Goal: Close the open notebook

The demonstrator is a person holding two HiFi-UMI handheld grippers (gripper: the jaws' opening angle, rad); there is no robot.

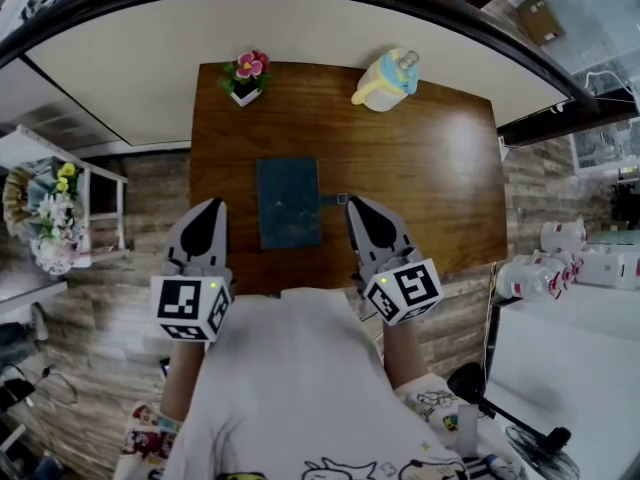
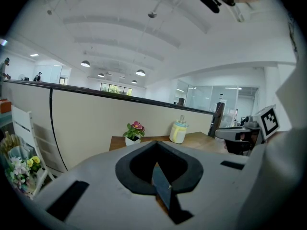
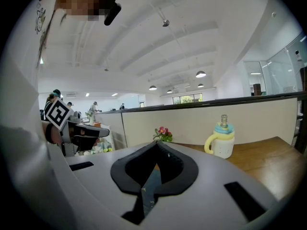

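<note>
The notebook (image 1: 289, 204) lies flat on the brown worktop (image 1: 430, 188), in the middle of the head view. It looks shut, with its dark cover up. The left gripper (image 1: 209, 213) is just left of it and the right gripper (image 1: 360, 213) is just right of it. Both have their jaws closed with nothing in them. A flower pot (image 1: 246, 76) and a yellow cup (image 1: 388, 80) stand near the top of the worktop.
</note>
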